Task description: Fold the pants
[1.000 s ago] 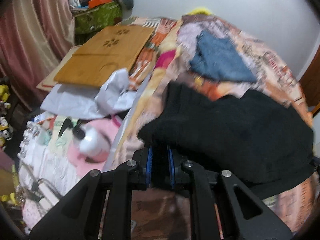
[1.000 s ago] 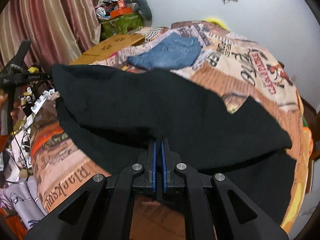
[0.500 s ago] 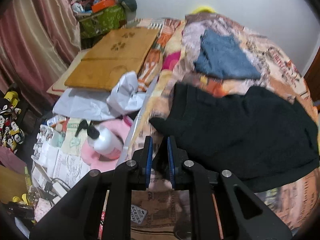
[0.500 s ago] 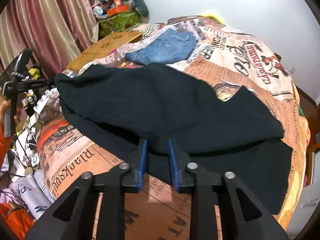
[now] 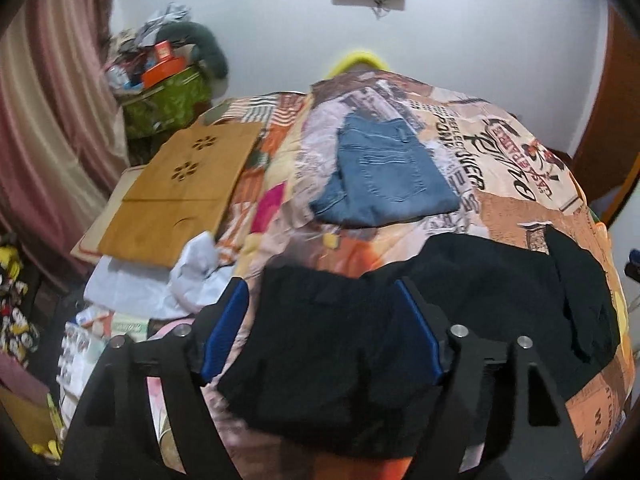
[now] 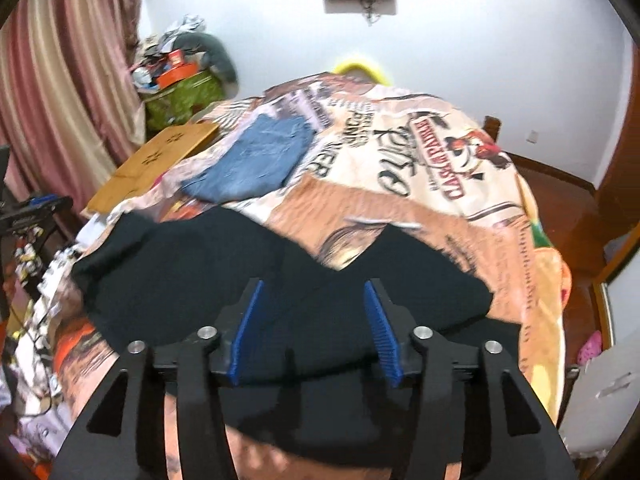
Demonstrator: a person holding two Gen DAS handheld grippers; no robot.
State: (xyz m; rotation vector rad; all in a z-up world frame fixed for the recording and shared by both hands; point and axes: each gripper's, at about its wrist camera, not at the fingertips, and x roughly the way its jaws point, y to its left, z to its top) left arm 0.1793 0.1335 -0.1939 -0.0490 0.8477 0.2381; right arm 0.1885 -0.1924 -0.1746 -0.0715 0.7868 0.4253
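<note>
Left wrist view. Bedroom with white wall; printed patchwork bedspread (image 5: 516, 208) is the landmark throughout. Black pants (image 5: 460, 300): soft matte knit, lying flat across the bedspread's near end, one corner reaching its left edge. Folded blue jeans (image 5: 384, 176): stitched denim rectangle, farther up the bedspread, well apart from the pants. Wooden board (image 5: 180, 184): flat, flower cut-outs, off the bedspread's left edge. Left gripper (image 5: 320, 320): blue ribbed pads wide and opening, above the pants, not pressing them.

Right wrist view. Bedspread (image 6: 440, 184) bare on its right half and far end. Pants (image 6: 200, 264): two layers, notched far edge. Jeans (image 6: 256, 160) beyond. Right gripper (image 6: 312, 320): jaws opening, cloth below, unclamped.
</note>
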